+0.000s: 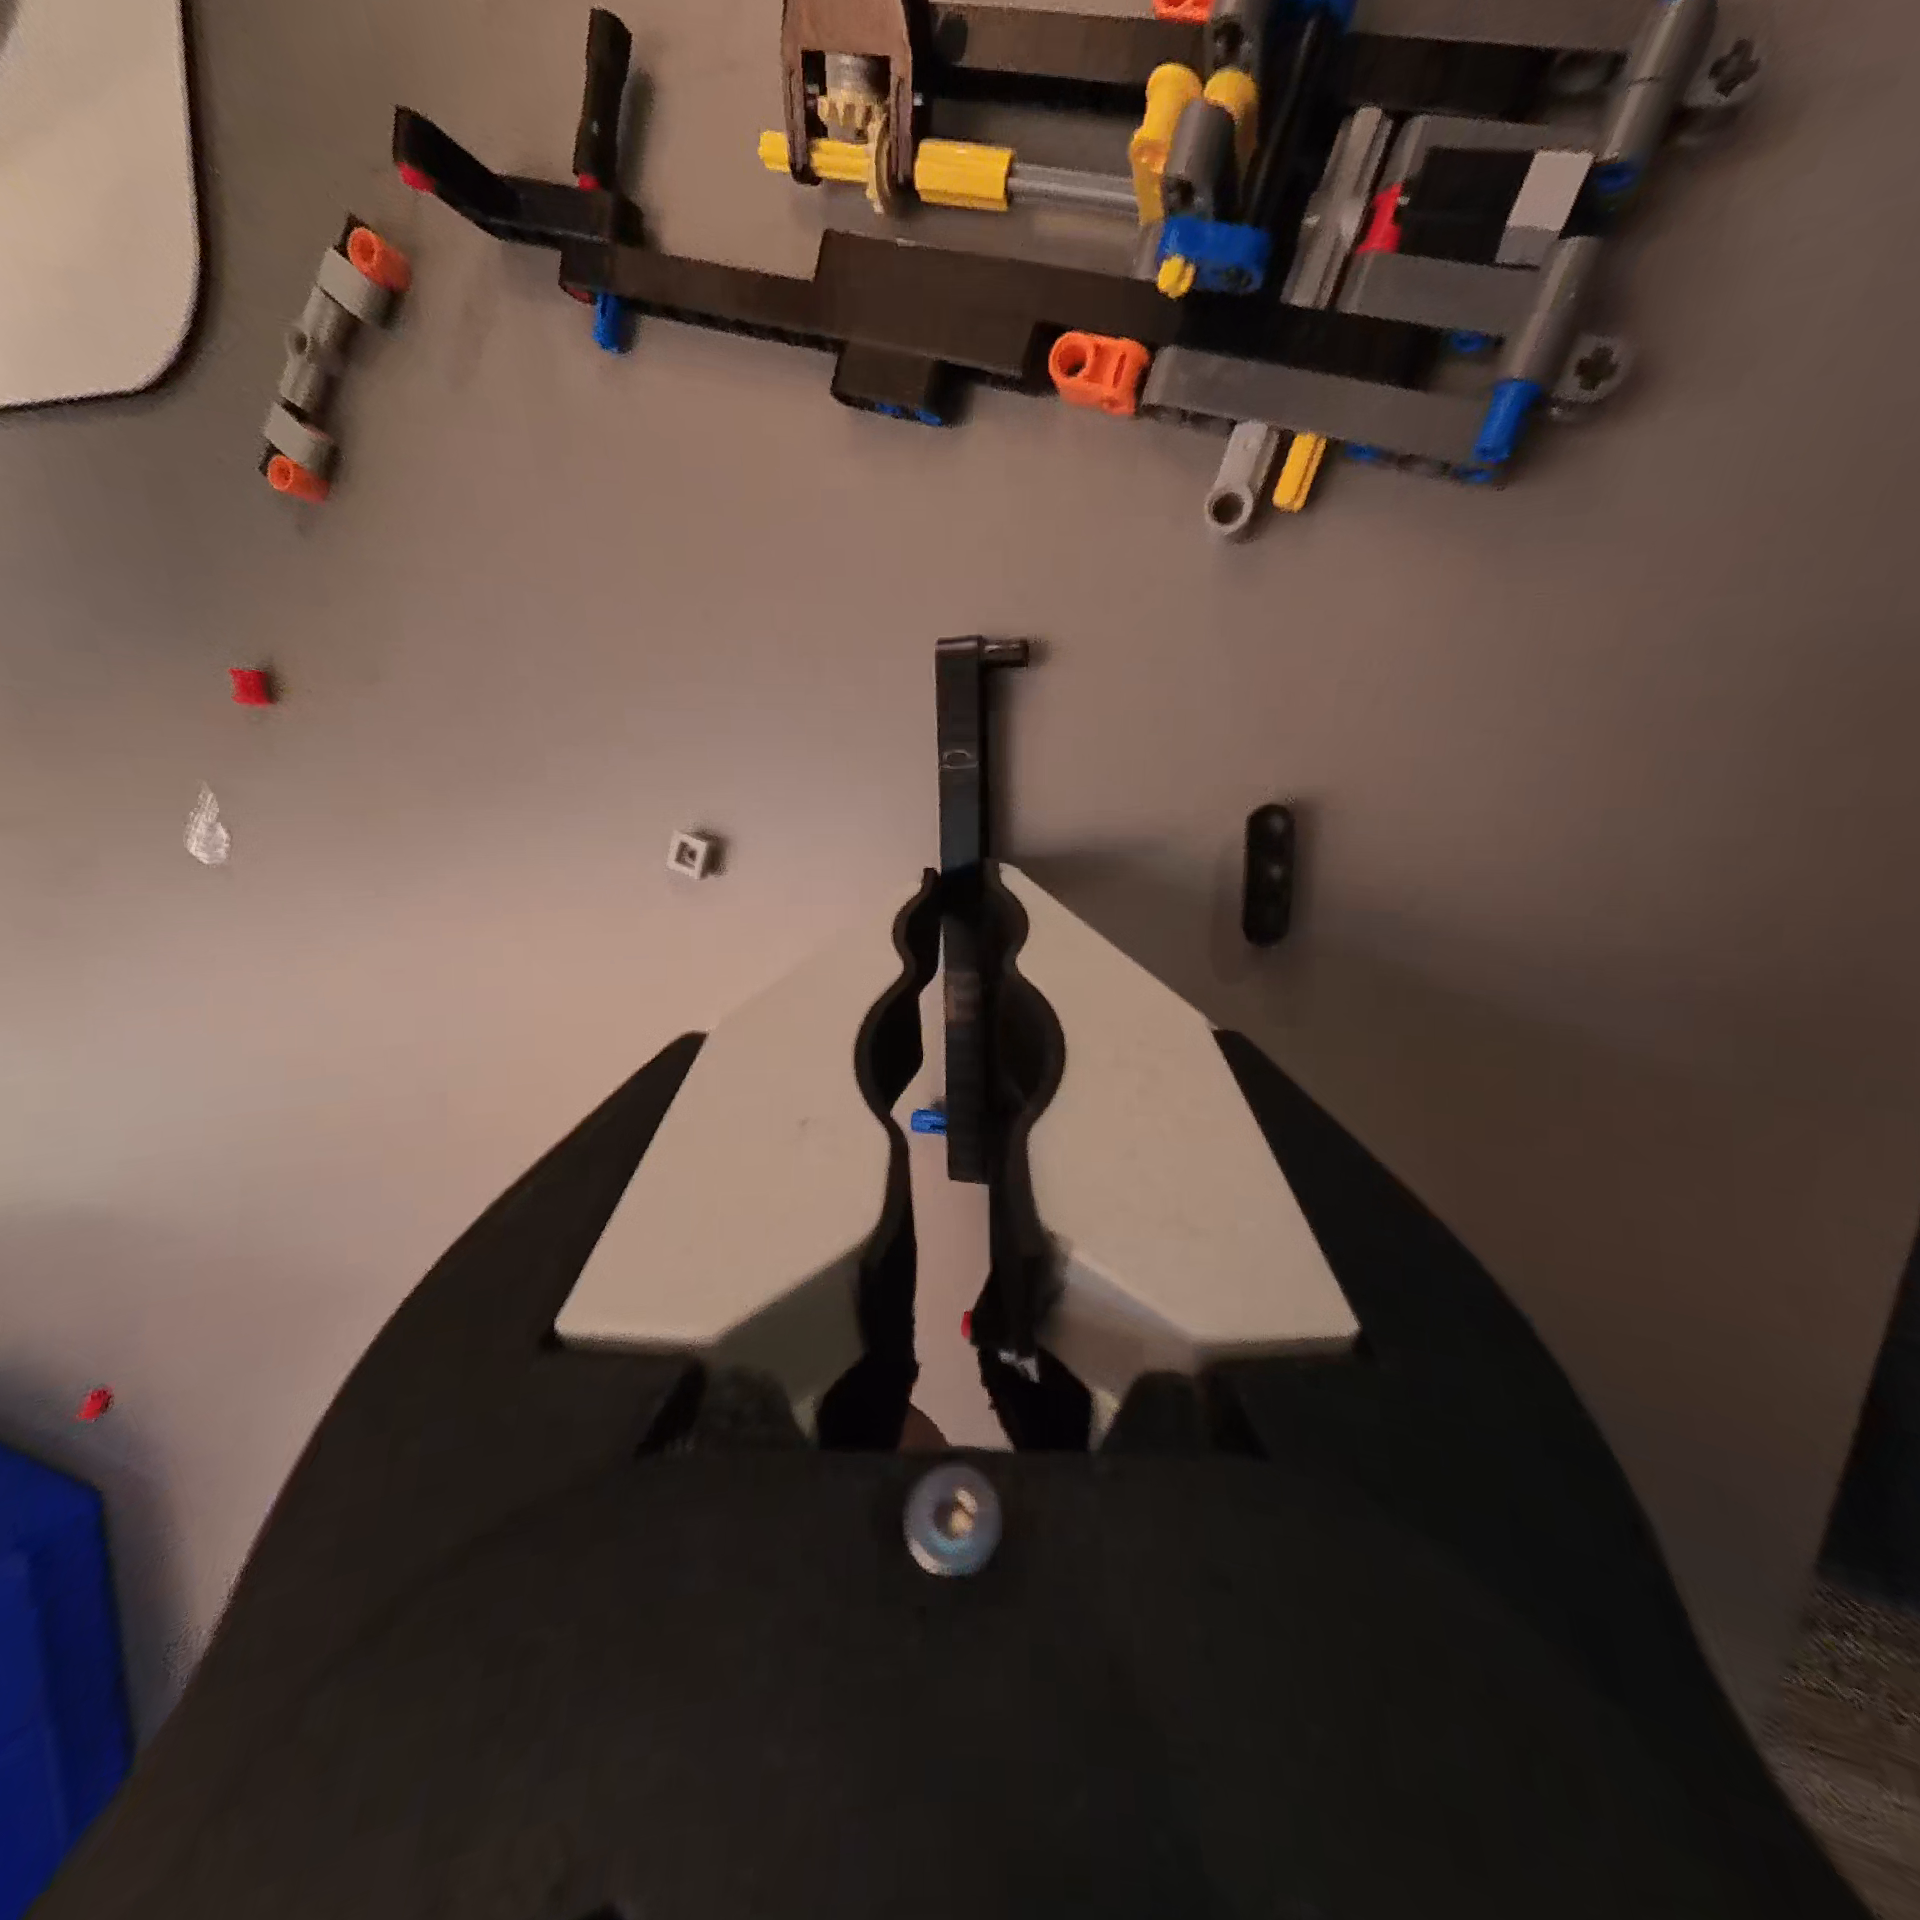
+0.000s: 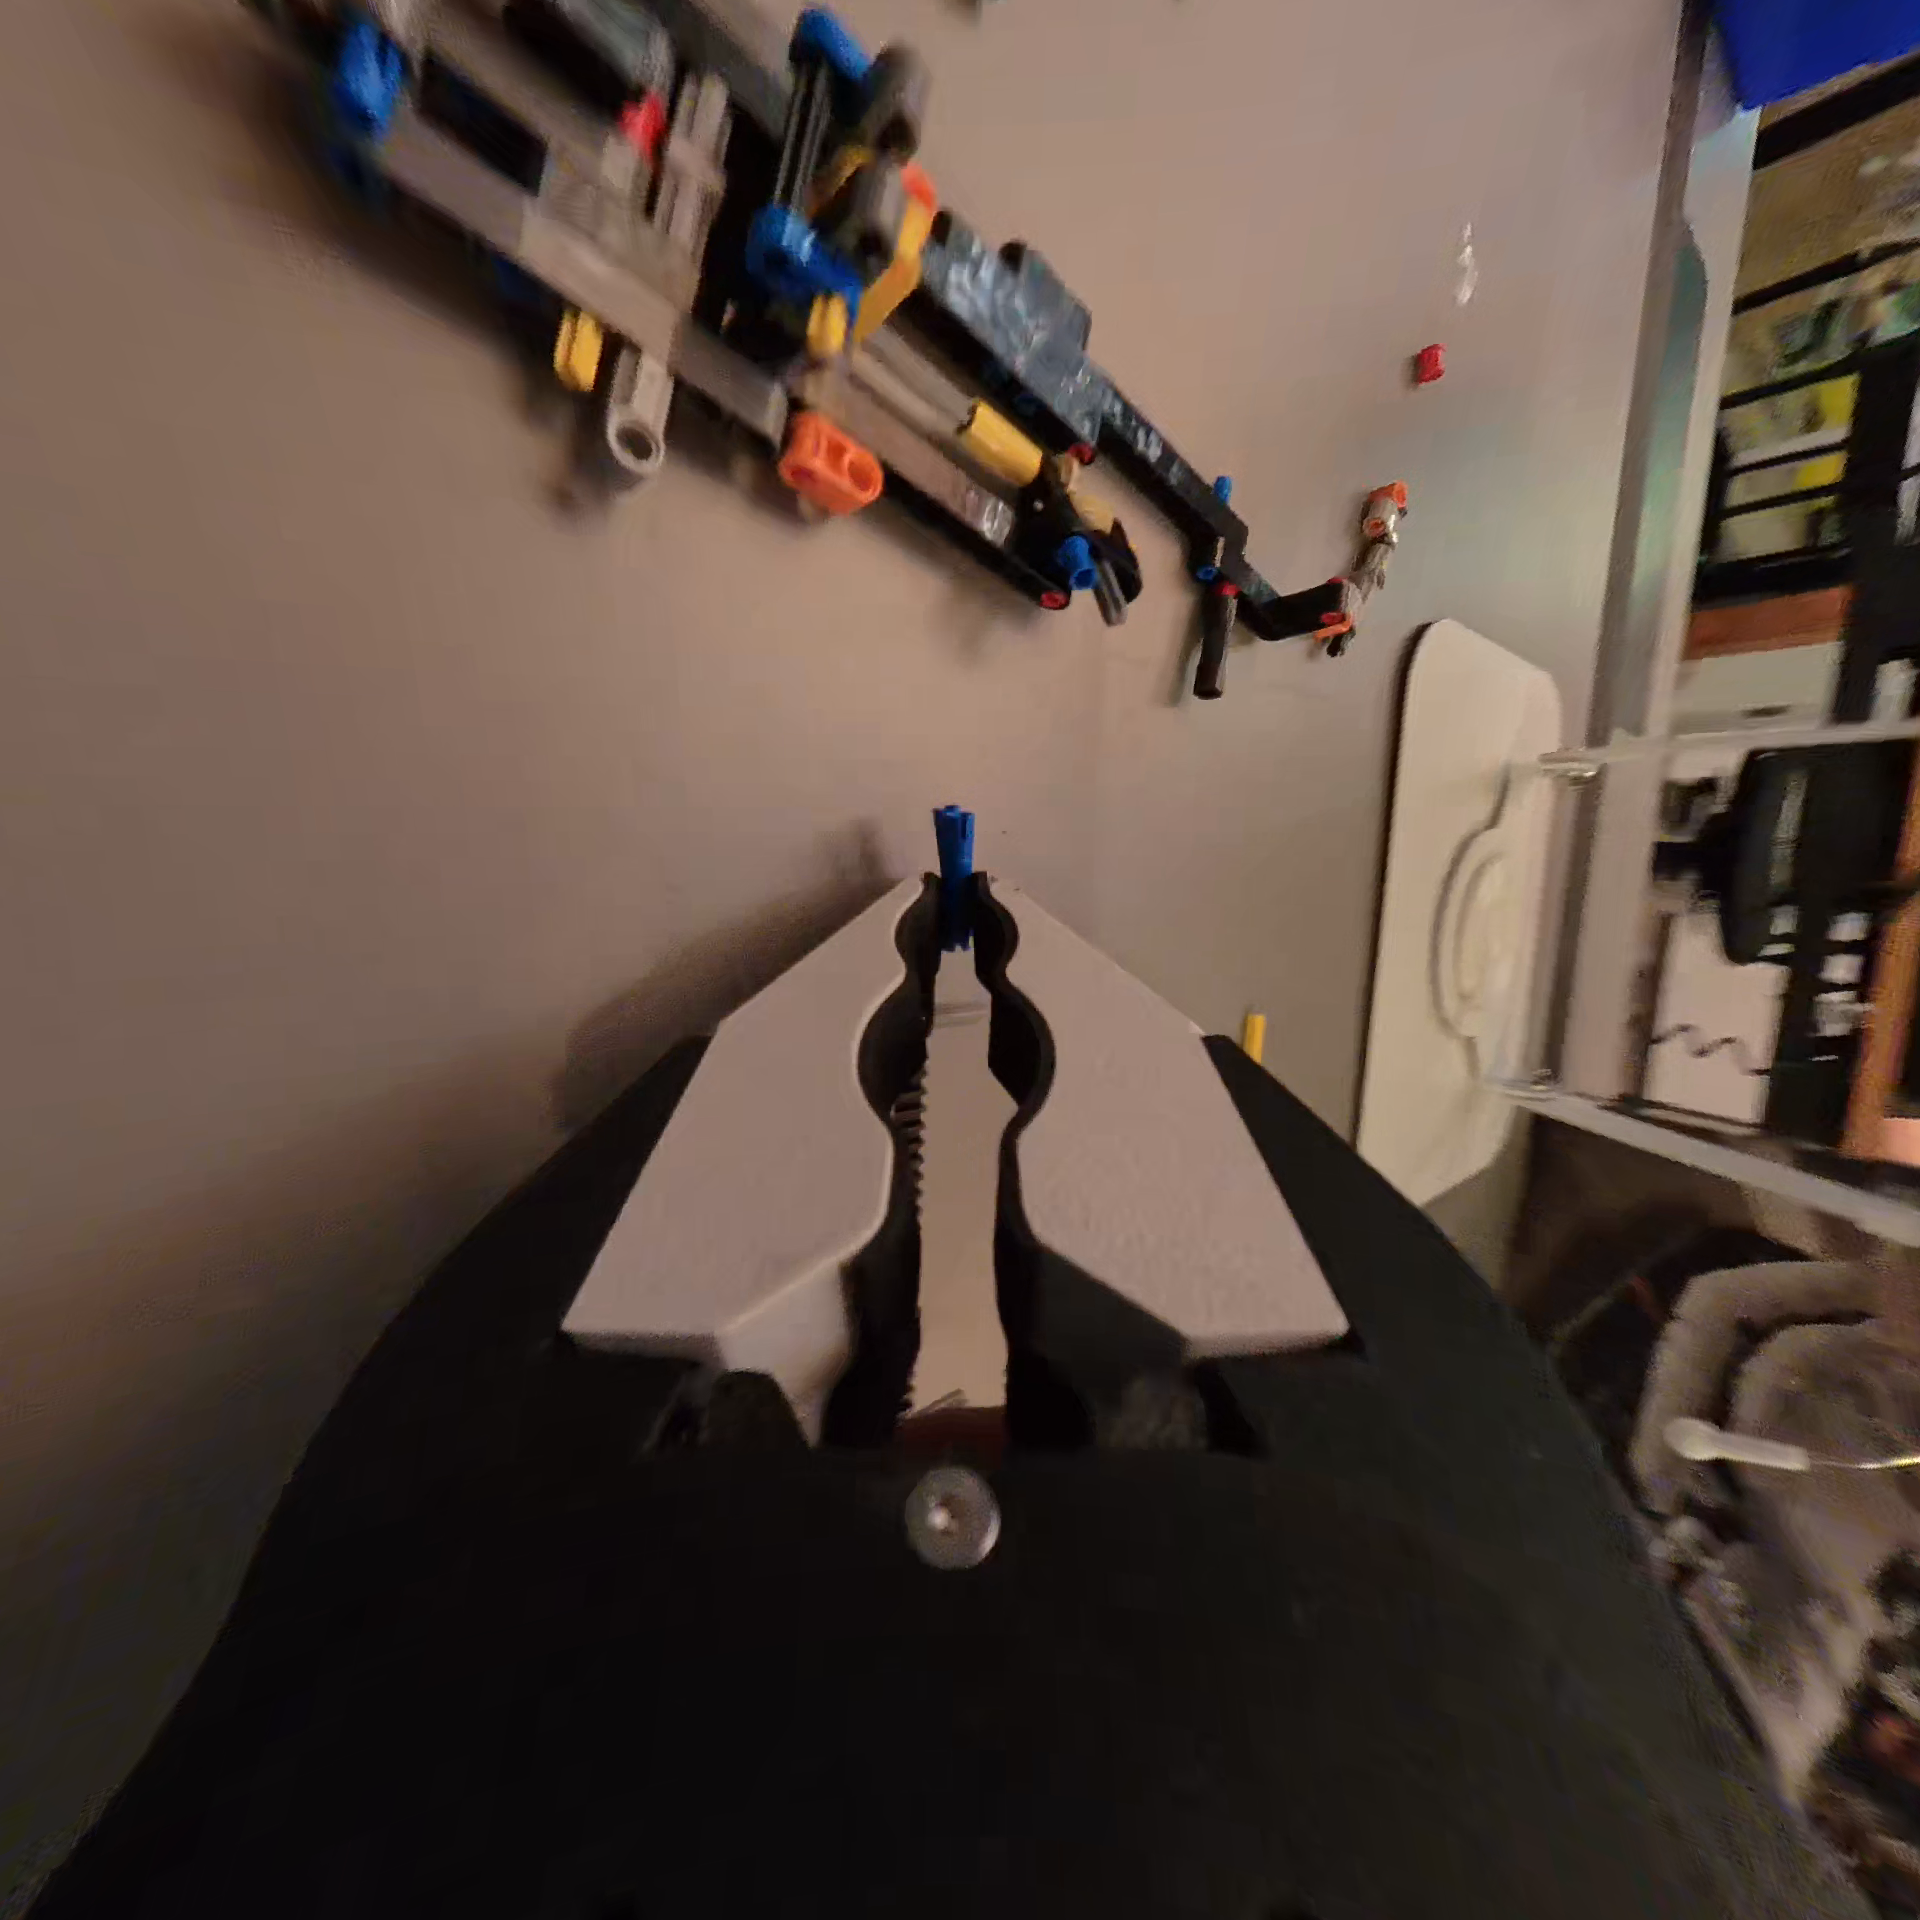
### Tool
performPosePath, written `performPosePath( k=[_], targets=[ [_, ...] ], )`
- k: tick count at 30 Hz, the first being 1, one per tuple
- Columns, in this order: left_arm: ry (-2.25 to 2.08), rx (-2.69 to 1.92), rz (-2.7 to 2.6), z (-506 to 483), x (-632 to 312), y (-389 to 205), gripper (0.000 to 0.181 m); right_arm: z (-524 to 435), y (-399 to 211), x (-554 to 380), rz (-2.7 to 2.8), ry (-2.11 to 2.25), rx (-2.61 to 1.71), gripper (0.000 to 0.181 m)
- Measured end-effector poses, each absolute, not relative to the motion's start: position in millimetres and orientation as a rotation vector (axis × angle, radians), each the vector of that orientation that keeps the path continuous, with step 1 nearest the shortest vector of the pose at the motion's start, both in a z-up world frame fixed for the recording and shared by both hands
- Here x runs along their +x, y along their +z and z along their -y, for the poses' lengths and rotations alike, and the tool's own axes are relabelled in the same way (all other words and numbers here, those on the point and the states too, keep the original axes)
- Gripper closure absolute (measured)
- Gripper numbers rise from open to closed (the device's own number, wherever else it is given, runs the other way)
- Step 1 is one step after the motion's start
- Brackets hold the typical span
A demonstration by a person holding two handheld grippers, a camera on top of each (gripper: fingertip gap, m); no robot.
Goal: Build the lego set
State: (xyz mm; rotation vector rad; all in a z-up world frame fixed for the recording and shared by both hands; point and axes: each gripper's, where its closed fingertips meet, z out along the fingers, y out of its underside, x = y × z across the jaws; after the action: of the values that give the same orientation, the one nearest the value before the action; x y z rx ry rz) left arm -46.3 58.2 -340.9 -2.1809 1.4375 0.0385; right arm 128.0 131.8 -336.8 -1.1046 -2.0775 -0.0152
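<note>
Black beam is clamped edge-on in the left gripper, a black pin at its tip and a blue one lower down. Right gripper pinches a blue pin. Chassis sits part-built at the worktop's far side, beams and axles joined. Loose bits remain: grey-orange subassembly, short black beam, red piece, so plenty left. Worktop is matte brownish-grey; shelving and clutter beyond its edge.
</note>
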Motion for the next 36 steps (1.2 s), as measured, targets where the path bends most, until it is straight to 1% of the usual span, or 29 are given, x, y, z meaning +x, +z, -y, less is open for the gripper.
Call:
performPosePath(
  k=[1, 2, 10, 15, 16, 18, 20, 22, 25, 27, 29, 31, 33, 34, 36],
  targets=[
    [0.046, -2.176, -1.435, -59.4, -44.7, -339.9, 0.175, -133.7, -339.4, 126.4, 2.082, -0.055, -1.065, 0.18],
    [0.045, -2.177, -1.435, -59.6, -43.1, -339.8, 0.175, -133.4, -339.7, 123.7, 2.075, -0.058, -1.038, 0.18],
    [0.074, -2.142, -1.408, -70.5, -37.8, -334.8, 0.176, -129.8, -335.9, 124.9, 2.123, -0.055, -0.956, 0.169],
    [0.081, -2.121, -1.4, -75.8, -35.8, -328.4, 0.176, -124.1, -330.9, 130.6, 2.164, 0.043, -1.046, 0.15],
    [0.079, -2.118, -1.395, -76.6, -35.5, -326.3, 0.175, -128.0, -329.0, 131.5, 2.156, 0.021, -1.053, 0.151],
    [0.077, -2.106, -1.38, -79.1, -34.5, -321.3, 0.175, -130.9, -324.5, 132.2, 2.136, 0.03, -1.061, 0.159],
    [0.089, -2.097, -1.374, -81.5, -35.3, -316.3, 0.176, -135.2, -321.1, 134.6, 2.119, 0.031, -1.093, 0.16],
    [0.087, -2.087, -1.37, -82.8, -34.2, -312.2, 0.176, -135.1, -318.8, 136.2, 2.118, 0.043, -1.101, 0.165],
    [0.102, -2.08, -1.371, -83.0, -33.8, -309.3, 0.176, -133.2, -317.3, 138.5, 2.112, 0.058, -1.128, 0.161],
    [0.111, -2.077, -1.358, -80.7, -34.0, -305.1, 0.176, -117.3, -305.1, 145.4, 2.103, 0.183, -1.152, 0.16],
    [0.084, -2.072, -1.332, -75.5, -30.9, -299.6, 0.176, -69.2, -293.5, 153.7, 2.138, 0.521, -1.166, 0.158],
    [0.08, -2.065, -1.313, -71.8, -29.0, -295.6, 0.176, -23.0, -299.2, 159.1, 2.176, 0.779, -1.21, 0.156],
    [0.08, -2.061, -1.294, -69.4, -27.1, -293.6, 0.176, -9.7, -331.0, 169.2, 2.273, 0.701, -1.212, 0.156],
    [0.076, -2.057, -1.283, -68.5, -25.6, -292.5, 0.176, -2.6, -337.1, 169.9, 2.264, 0.748, -1.213, 0.156],
    [0.071, -2.053, -1.26, -66.6, -23.1, -290.6, 0.176, -11.6, -339.7, 166.0, 2.2, 0.721, -1.234, 0.174]
  ],
)
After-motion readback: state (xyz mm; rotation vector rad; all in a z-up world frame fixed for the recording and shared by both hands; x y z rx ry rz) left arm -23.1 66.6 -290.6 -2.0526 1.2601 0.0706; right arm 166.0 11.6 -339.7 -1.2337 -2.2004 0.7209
